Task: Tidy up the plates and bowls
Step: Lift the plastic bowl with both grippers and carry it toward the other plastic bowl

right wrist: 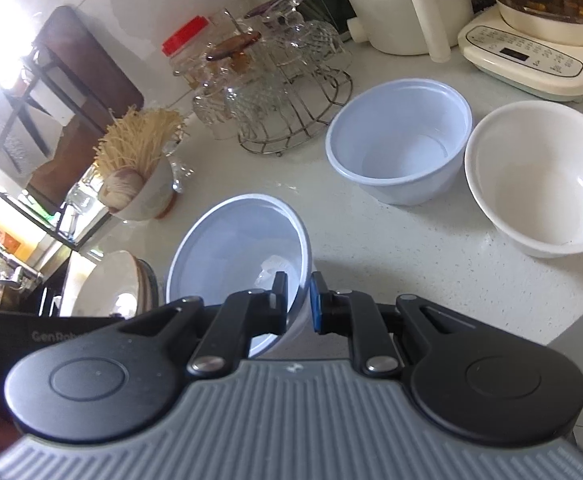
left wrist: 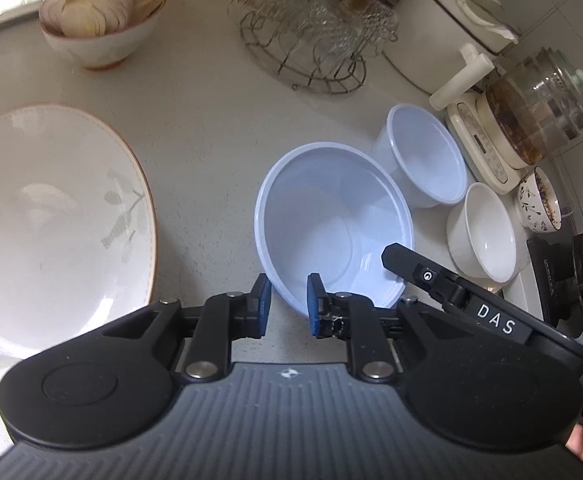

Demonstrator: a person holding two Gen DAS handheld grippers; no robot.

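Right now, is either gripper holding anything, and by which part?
The right gripper pinches the tilted pale blue bowl by its rim. The left gripper holds nothing.

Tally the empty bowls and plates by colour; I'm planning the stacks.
Pale blue bowls: 2, one tilted in the right tool, one upright
Plain white bowl: 1
Leaf-patterned plate: 1
Total: 4

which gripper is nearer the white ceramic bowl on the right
Right. The right gripper, clamped on the tilted pale blue bowl, sits beside the white ceramic bowl; the left gripper is on the blue bowl's far side.
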